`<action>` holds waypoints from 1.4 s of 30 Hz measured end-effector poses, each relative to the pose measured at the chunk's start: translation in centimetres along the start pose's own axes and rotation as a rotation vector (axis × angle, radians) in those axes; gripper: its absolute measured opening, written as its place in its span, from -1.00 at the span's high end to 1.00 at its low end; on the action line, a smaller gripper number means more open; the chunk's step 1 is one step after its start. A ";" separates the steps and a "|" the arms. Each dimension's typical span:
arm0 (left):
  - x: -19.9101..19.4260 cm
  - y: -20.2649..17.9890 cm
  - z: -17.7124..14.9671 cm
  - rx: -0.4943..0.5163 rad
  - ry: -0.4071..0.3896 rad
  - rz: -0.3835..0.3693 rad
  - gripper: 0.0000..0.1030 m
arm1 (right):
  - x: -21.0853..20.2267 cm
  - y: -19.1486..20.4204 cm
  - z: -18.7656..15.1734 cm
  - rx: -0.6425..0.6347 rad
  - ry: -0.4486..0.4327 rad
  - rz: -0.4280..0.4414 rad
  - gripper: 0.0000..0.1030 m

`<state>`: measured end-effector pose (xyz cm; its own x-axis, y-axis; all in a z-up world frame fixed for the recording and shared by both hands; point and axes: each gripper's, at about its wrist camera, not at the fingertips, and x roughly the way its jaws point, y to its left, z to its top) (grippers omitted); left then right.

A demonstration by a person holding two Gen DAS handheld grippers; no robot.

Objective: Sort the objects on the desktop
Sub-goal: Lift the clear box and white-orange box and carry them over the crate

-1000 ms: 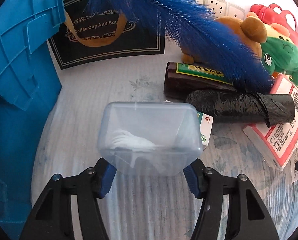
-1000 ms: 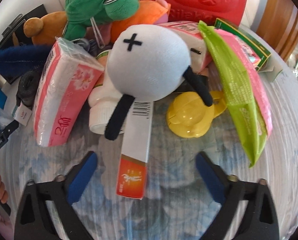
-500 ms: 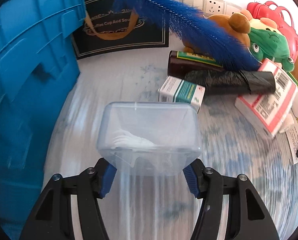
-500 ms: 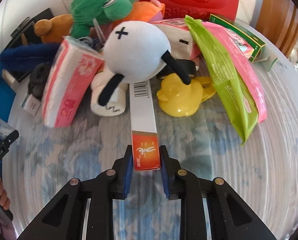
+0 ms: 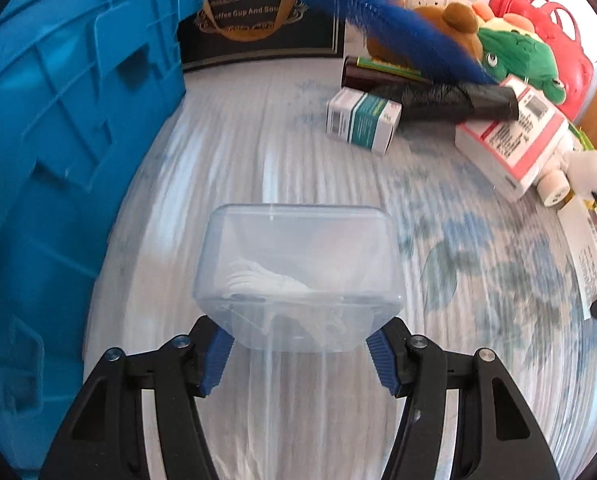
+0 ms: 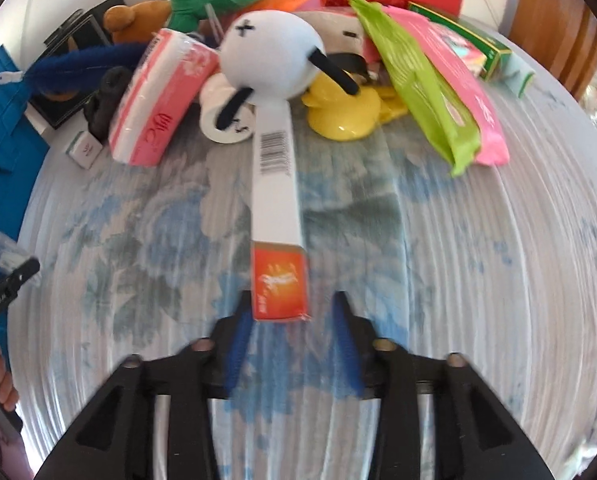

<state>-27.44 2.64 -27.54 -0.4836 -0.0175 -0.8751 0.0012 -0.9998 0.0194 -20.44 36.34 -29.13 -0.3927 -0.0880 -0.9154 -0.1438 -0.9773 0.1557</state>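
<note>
Right now the left gripper (image 5: 298,354) is pinching a clear plastic box (image 5: 298,276), its blue pads pressed against the box's two lower corners, with something pale lying inside. It hangs over the floral tablecloth (image 5: 258,152), with the big blue crate (image 5: 58,140) close on its left. Further back sit a small teal-and-white carton (image 5: 362,120), a black roll of bags (image 5: 450,98) and a blue feather duster (image 5: 378,20) slanting across the pile.

Over on the other side, the right gripper (image 6: 292,344) has just been opening: its jaws stand apart around the orange end of a long white toothpaste box (image 6: 278,216), the right pad clearly off it, the left one close beside it. The box lies on the cloth, its far end tucked under a white plush head (image 6: 274,60). Beside that are a yellow duck (image 6: 346,114), a pink tissue pack (image 6: 154,100) and a green-and-pink wipes packet (image 6: 430,80).
</note>
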 end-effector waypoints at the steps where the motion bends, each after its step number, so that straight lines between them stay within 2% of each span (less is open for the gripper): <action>1: 0.1 0.1 -0.1 -0.001 0.004 0.003 -0.15 | 0.1 -0.3 0.2 0.005 -0.009 0.003 0.00; 7: -0.2 -0.1 -0.4 0.003 0.008 0.002 -0.15 | 1.4 -0.2 1.7 0.004 -0.057 -0.012 0.02; 9: -0.5 -0.4 -0.6 0.011 0.011 -0.001 -0.15 | 1.8 0.0 1.9 0.002 -0.069 -0.007 0.12; 11: -0.7 -0.8 -0.9 0.017 0.014 -0.011 -0.15 | 2.1 0.3 1.9 -0.007 -0.065 0.002 0.43; 14: -1.4 -1.6 -1.6 0.031 0.022 -0.023 -0.15 | 1.2 0.9 1.1 -0.038 -0.071 0.008 0.53; 21: -5.7 -3.8 -4.0 0.095 -0.029 -0.063 -0.15 | -3.7 2.7 -2.9 -0.094 -0.123 0.041 0.56; 22: -6.7 -4.0 -4.4 0.105 -0.043 -0.071 -0.15 | -4.8 2.3 -3.8 -0.102 -0.135 0.046 0.56; 23: -7.6 -4.2 -4.7 0.112 -0.057 -0.078 -0.15 | -6.2 3.1 -3.4 -0.112 -0.153 0.045 0.56; 30: -13.9 -5.0 -6.2 0.138 -0.169 -0.104 -0.15 | -13.3 6.1 -6.5 -0.207 -0.288 0.044 0.56; 38: -21.8 -5.1 -6.2 0.179 -0.353 -0.097 -0.15 | -20.7 11.4 -6.5 -0.308 -0.496 0.093 0.56; 42: -26.0 -3.6 -5.2 0.173 -0.455 -0.084 -0.15 | -24.2 15.0 -5.7 -0.349 -0.587 0.116 0.56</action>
<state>-10.36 6.60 -7.40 -0.8092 0.1072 -0.5777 -0.1811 -0.9808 0.0717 -7.96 22.68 -6.77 -0.8285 -0.1734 -0.5325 0.1913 -0.9813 0.0219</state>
